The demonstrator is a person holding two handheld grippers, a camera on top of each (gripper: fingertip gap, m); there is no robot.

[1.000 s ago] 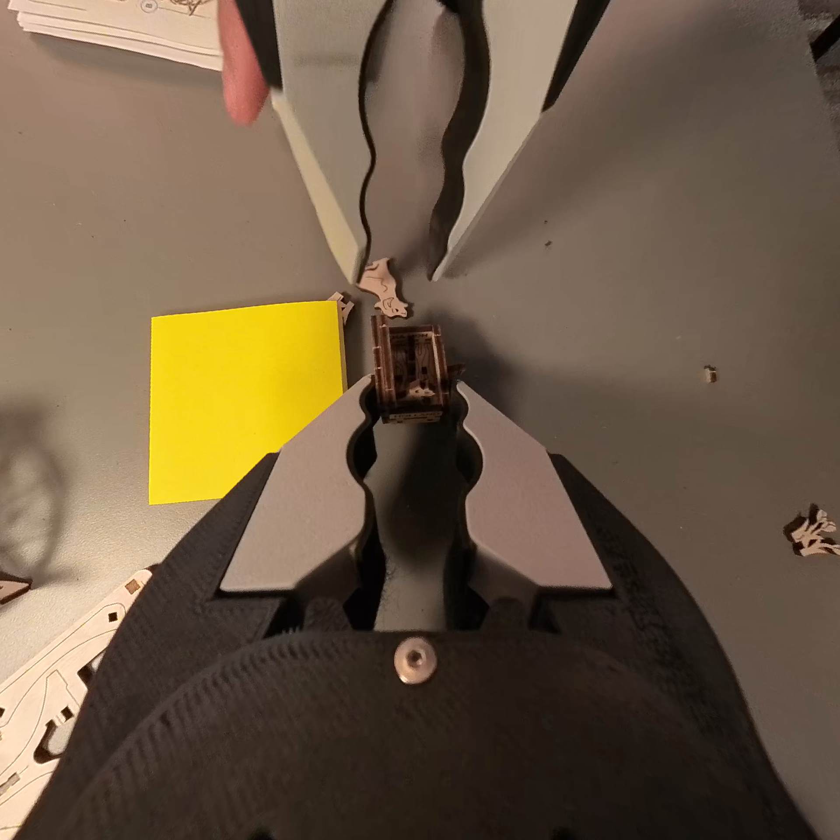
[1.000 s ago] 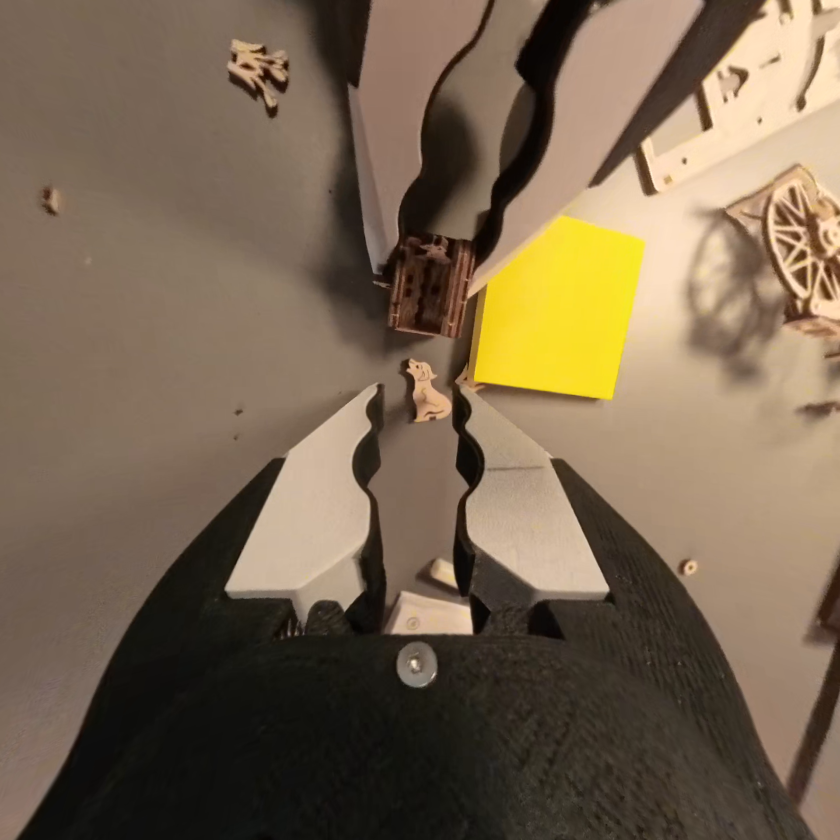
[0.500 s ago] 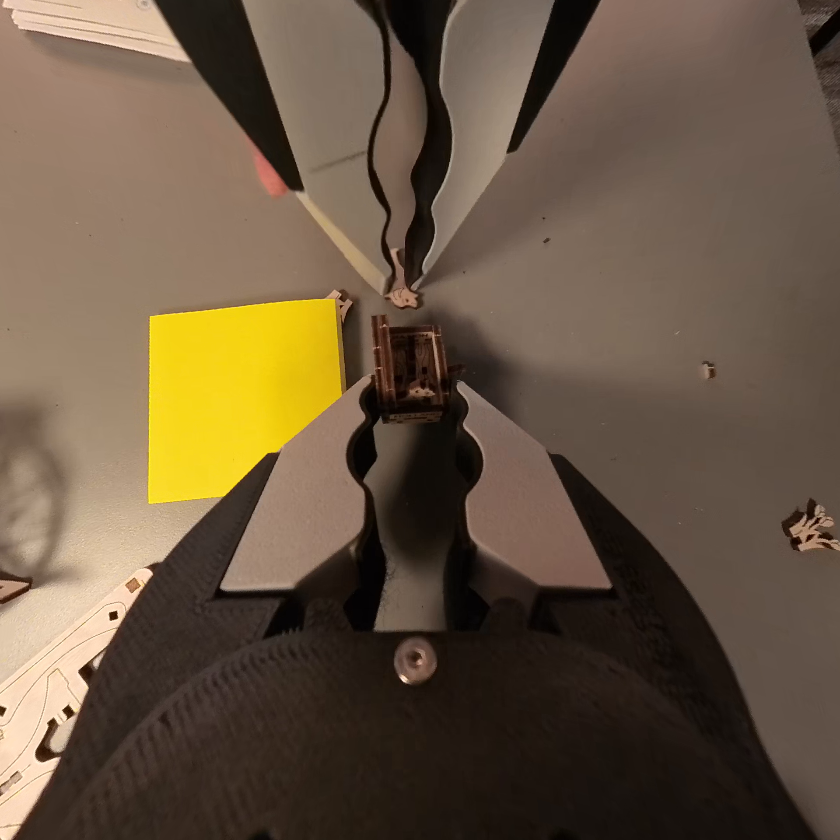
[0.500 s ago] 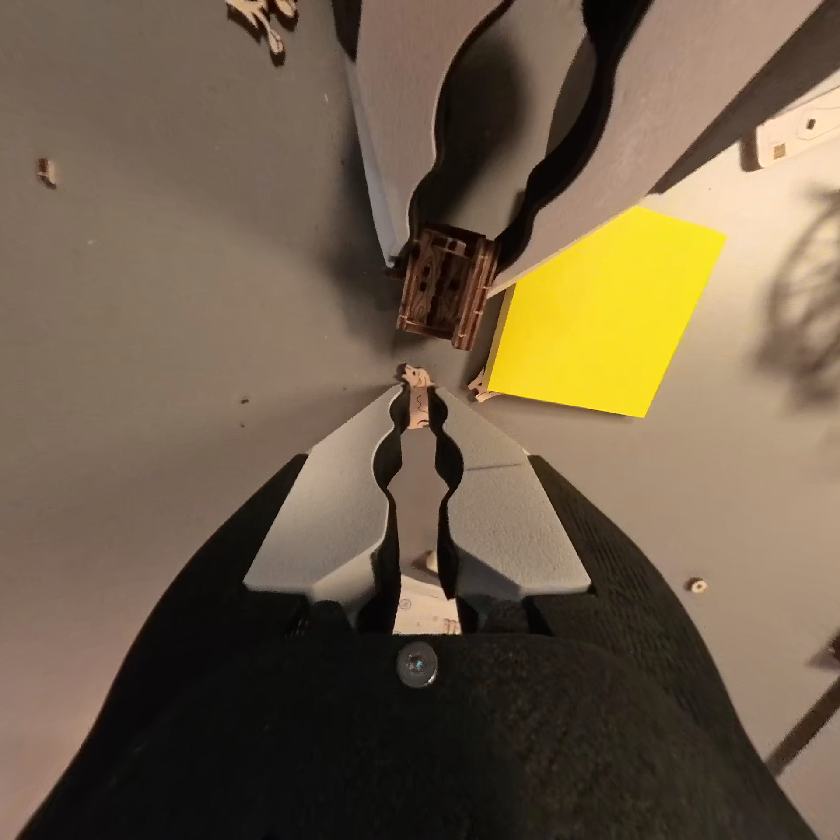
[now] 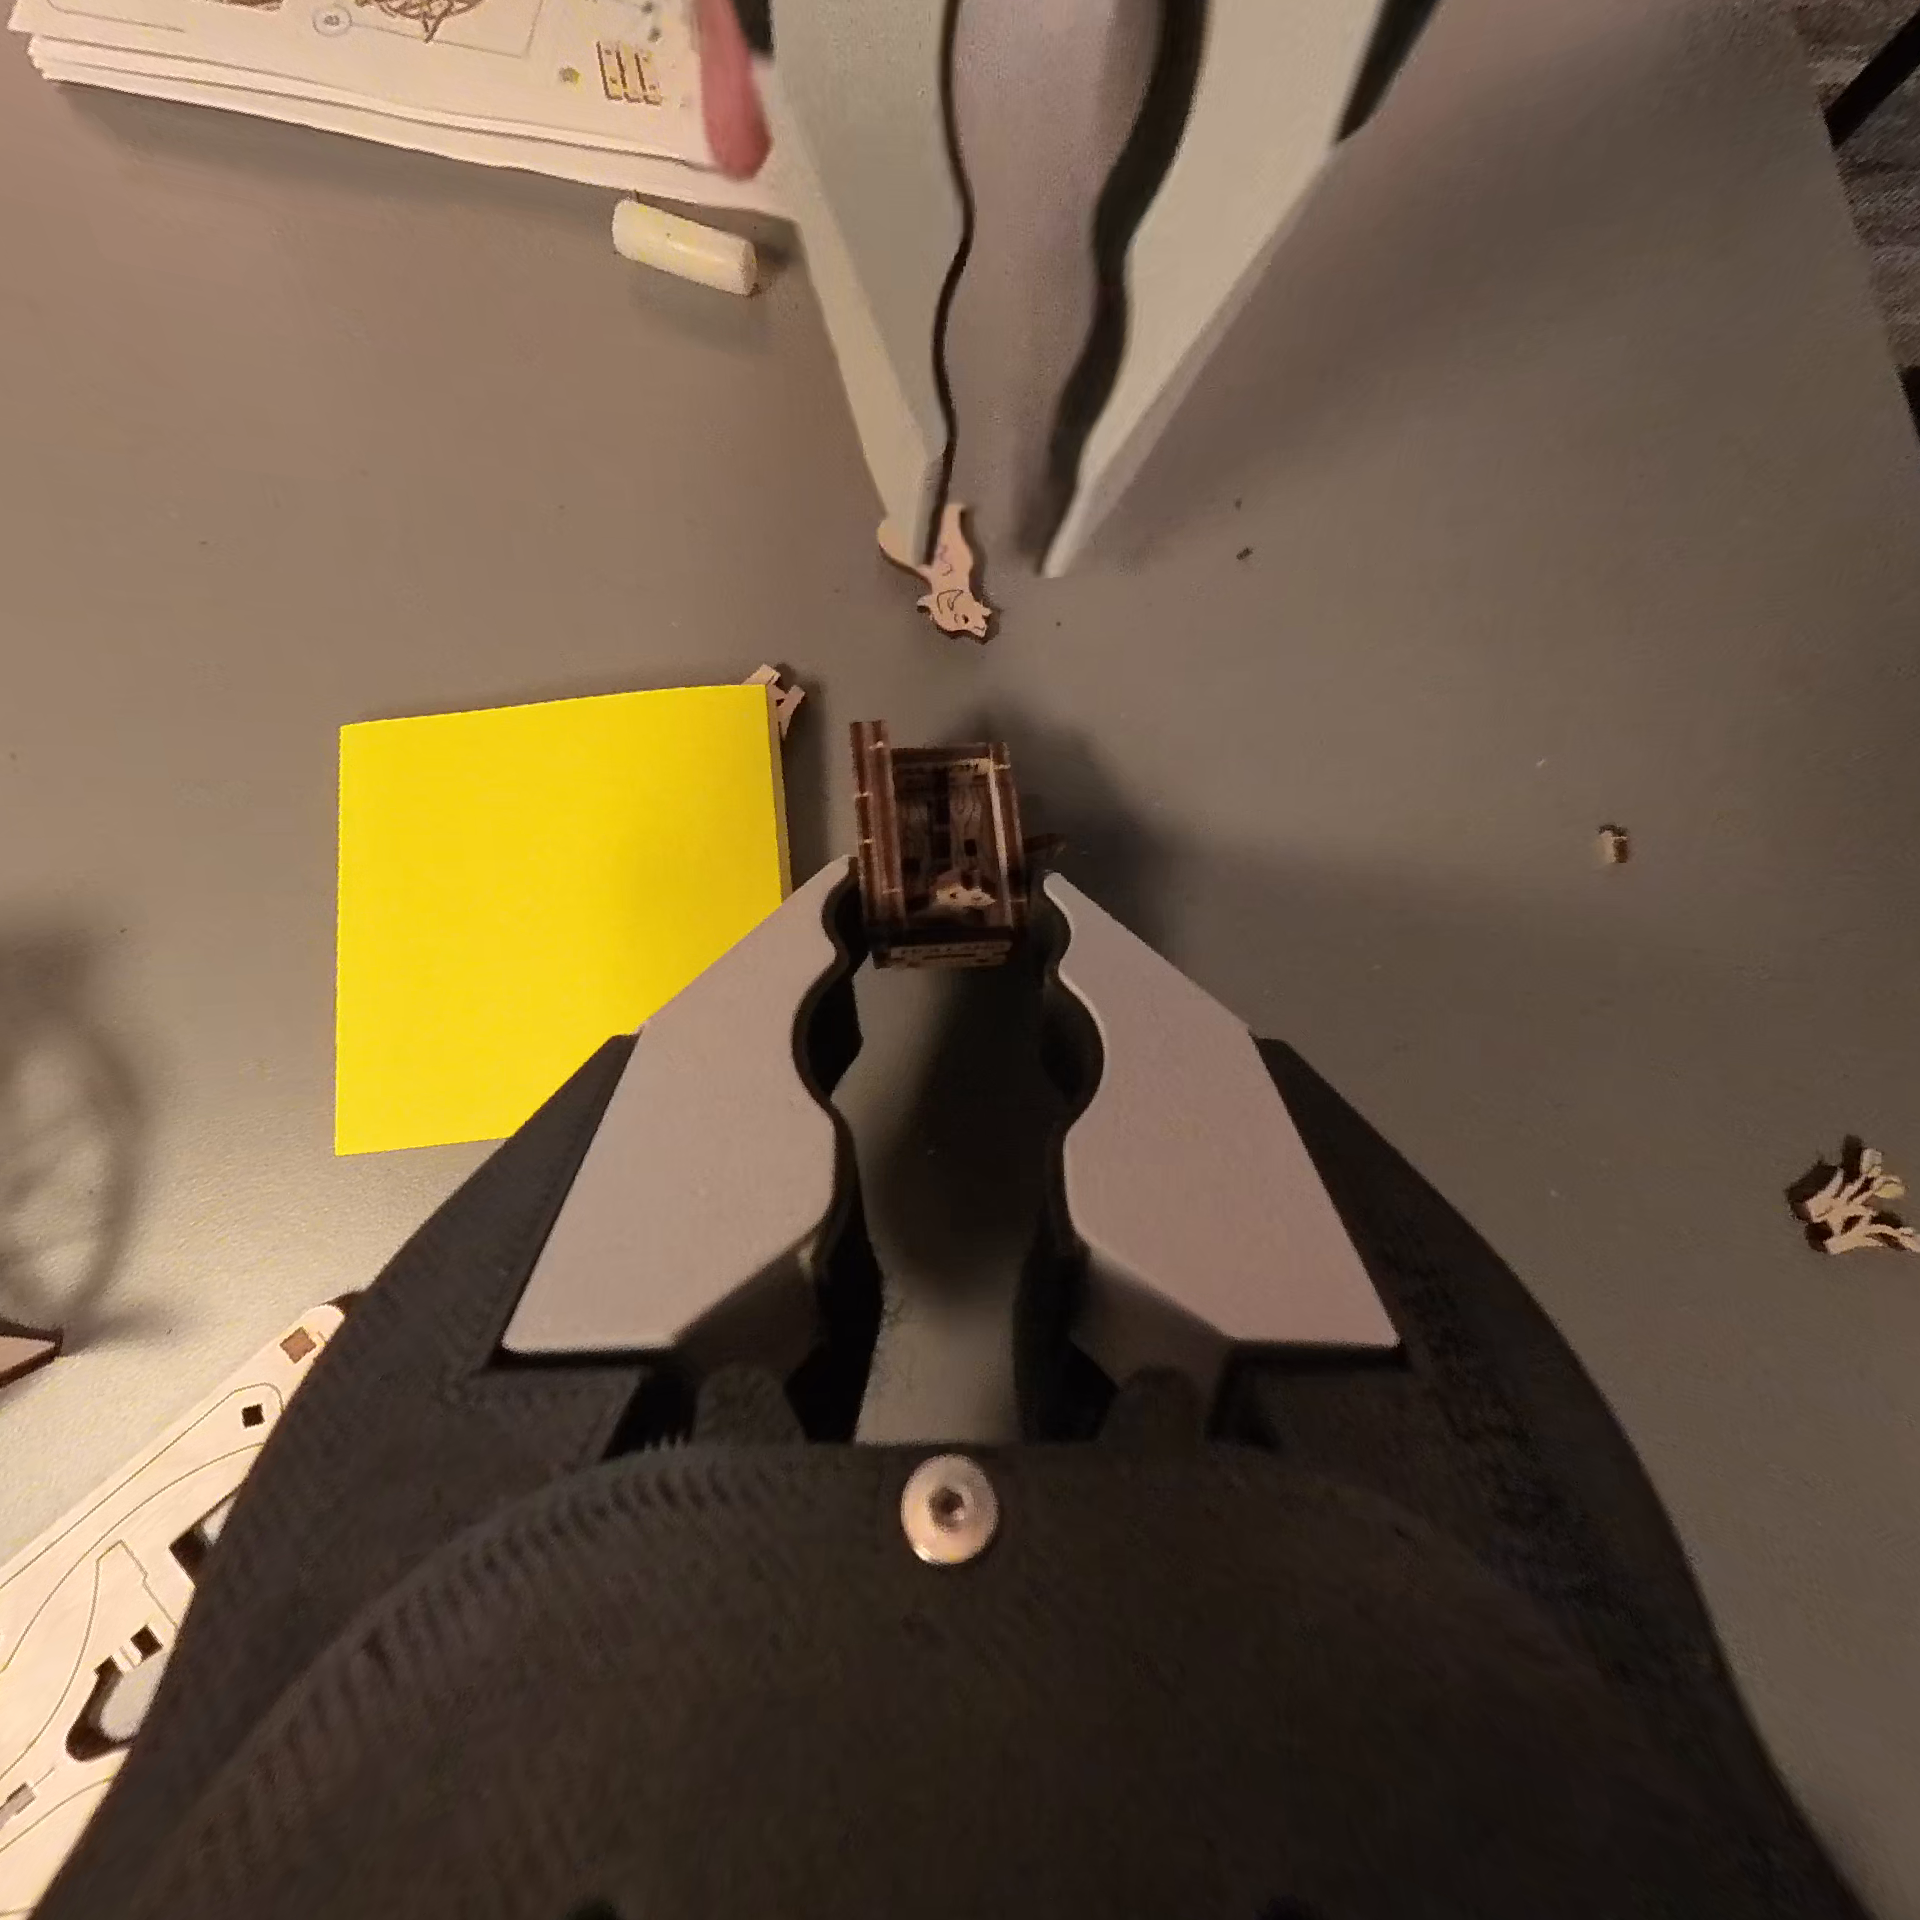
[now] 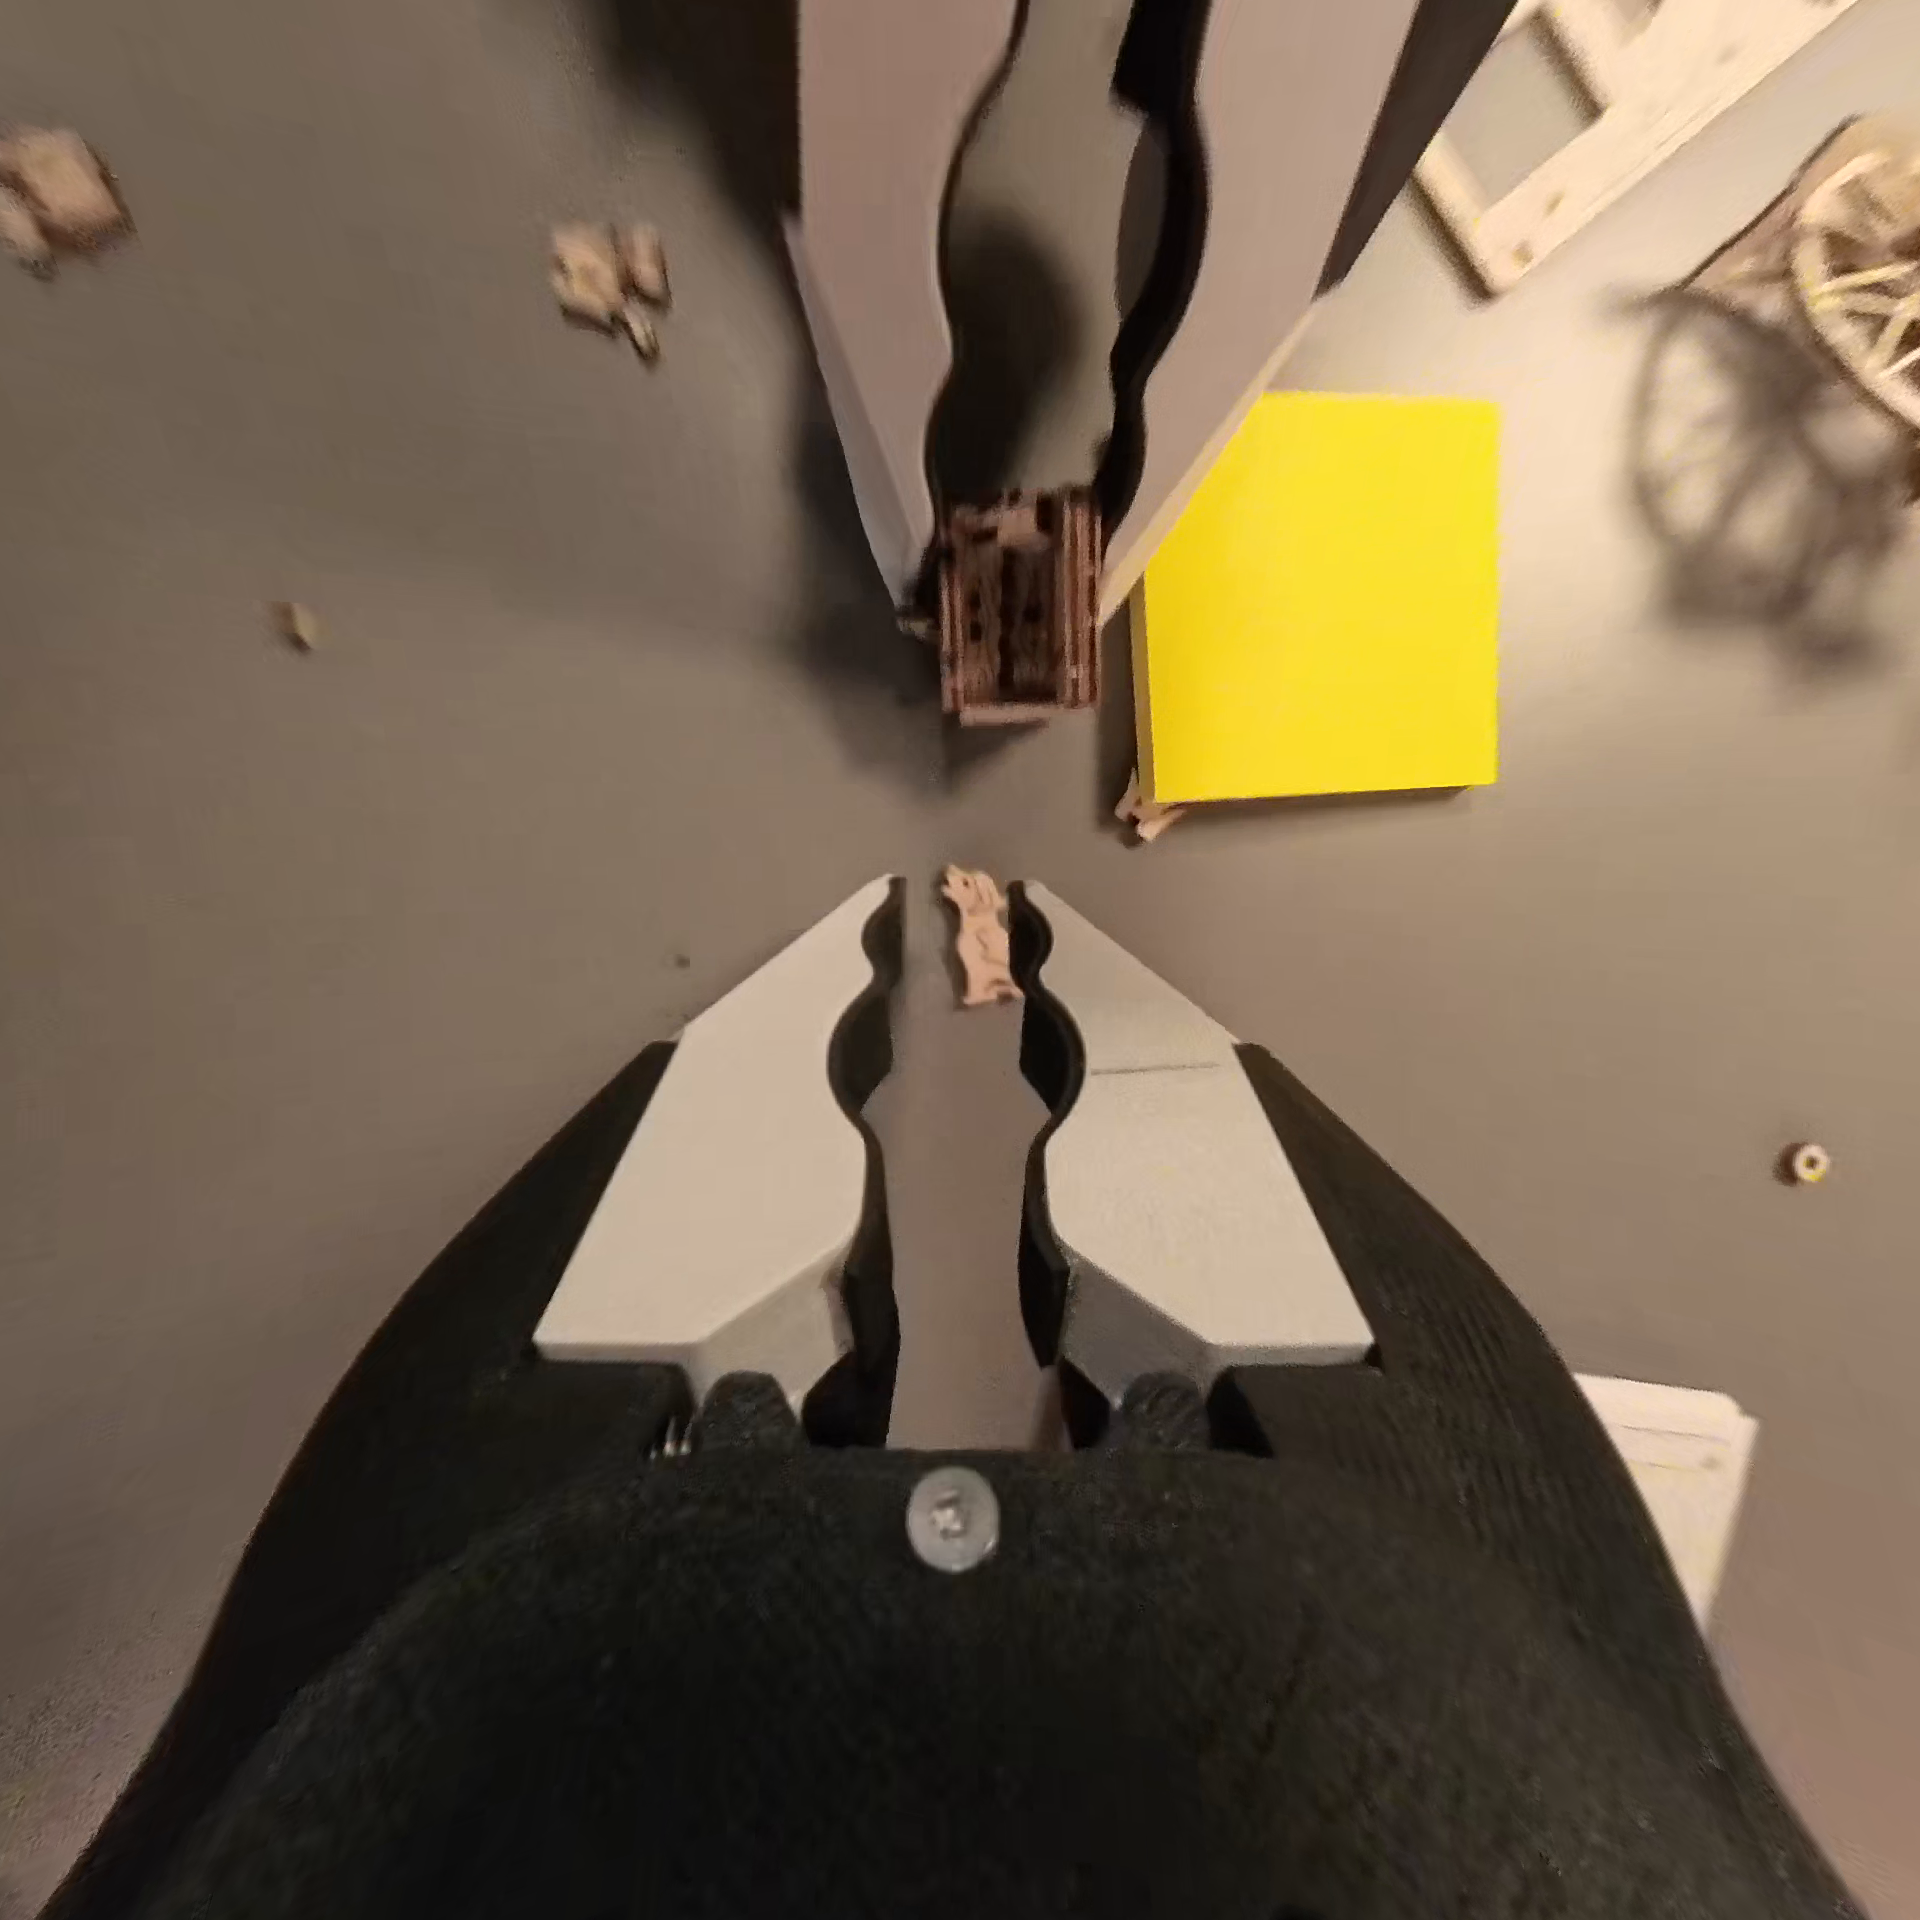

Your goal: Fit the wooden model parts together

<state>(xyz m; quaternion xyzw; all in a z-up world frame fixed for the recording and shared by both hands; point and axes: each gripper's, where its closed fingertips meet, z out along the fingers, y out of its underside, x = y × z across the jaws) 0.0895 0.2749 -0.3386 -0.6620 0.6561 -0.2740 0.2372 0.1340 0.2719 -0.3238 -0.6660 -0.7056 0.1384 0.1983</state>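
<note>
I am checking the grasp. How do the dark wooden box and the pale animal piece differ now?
The dark wooden box is a built, hollow block; the pale animal piece is one flat cutout. The left gripper clamps the box; the animal piece lies loose between the open fingers of the right gripper. Both are small wooden parts.

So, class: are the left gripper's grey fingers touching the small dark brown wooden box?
Touching. In the left wrist view both fingers of the left gripper press the box's sides.
</note>
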